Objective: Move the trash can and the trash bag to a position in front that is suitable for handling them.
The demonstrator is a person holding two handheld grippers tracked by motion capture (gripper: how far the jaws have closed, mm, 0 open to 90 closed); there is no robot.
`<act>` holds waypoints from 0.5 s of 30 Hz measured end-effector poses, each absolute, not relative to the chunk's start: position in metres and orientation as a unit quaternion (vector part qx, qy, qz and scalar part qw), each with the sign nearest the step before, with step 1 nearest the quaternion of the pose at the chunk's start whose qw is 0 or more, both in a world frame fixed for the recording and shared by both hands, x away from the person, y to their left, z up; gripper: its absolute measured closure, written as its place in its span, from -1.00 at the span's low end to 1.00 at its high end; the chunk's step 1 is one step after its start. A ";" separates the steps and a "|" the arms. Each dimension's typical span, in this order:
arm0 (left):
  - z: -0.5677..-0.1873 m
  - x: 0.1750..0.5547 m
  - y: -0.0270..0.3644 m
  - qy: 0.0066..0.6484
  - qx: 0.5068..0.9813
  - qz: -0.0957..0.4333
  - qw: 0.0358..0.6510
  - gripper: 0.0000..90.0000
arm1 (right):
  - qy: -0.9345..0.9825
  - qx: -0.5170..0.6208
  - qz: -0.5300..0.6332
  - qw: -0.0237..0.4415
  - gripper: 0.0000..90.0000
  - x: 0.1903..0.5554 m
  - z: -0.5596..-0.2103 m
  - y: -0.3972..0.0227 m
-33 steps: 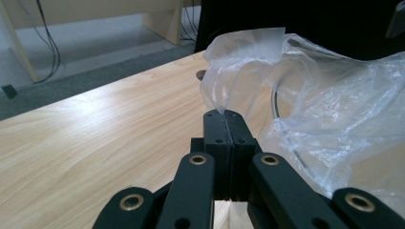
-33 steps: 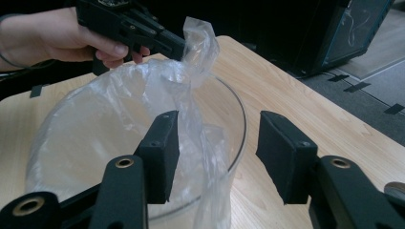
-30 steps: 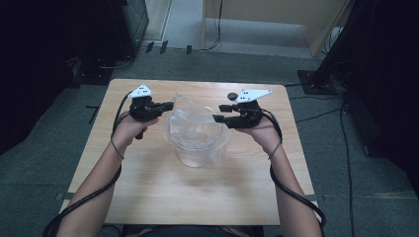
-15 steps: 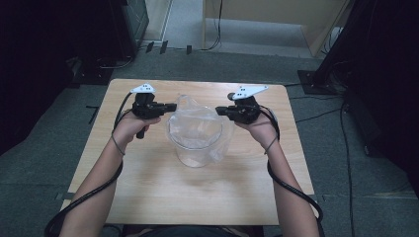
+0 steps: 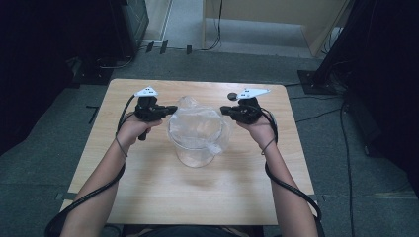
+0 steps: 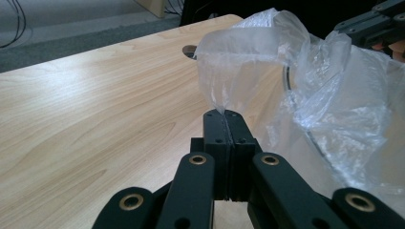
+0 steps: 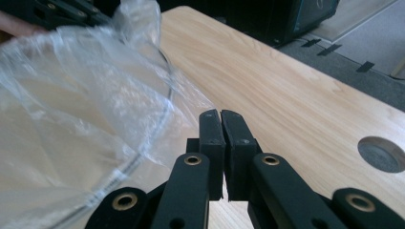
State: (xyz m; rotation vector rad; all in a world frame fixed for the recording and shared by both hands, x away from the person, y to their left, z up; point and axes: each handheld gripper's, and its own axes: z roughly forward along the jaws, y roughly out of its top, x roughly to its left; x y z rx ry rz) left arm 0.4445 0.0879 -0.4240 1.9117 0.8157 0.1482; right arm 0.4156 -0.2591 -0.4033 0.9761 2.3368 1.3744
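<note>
Clear plastic bag [image 5: 197, 126] sits draped inside and over a see-through round container [image 5: 195, 148] near the middle of the wooden tabletop [image 5: 148, 187]. I cannot see anything else inside the container. It stands upright with its open mouth facing up, and the bag's crinkly edges rise above the rim. The left claw [image 6: 224, 117] is closed tight on the bag's edge, and a thin bit of plastic [image 6: 239, 67] comes up from between its jaws. It is on the left side of the container. The right claw [image 7: 220, 117] is on the other side, just beside the bag [image 7: 86, 95]. Its jaws have just been closing and are now almost together, with no plastic seen between them. A round hole [image 7: 382, 153] is in the tabletop near the right claw. Black cables [image 5: 291, 187] trail back along both arms. Dark boxes and wires sit on the floor beyond the tabletop.
</note>
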 end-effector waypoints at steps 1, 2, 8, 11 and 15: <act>-0.425 0.444 0.087 0.338 0.793 0.060 0.503 0.99 | 0.806 0.336 0.471 0.128 0.95 0.416 -0.405 -0.258; -0.427 0.444 0.086 0.339 0.795 0.058 0.501 0.99 | 0.807 0.335 0.469 0.128 0.95 0.416 -0.407 -0.258; -0.437 0.443 0.082 0.337 0.803 0.051 0.489 0.99 | 0.820 0.331 0.452 0.115 1.00 0.416 -0.417 -0.250; -0.440 0.442 0.081 0.338 0.803 0.046 0.488 0.99 | 0.824 0.331 0.446 0.112 1.00 0.416 -0.421 -0.247; -0.443 0.443 0.082 0.339 0.806 0.042 0.483 0.99 | 0.833 0.330 0.432 0.104 1.00 0.417 -0.429 -0.245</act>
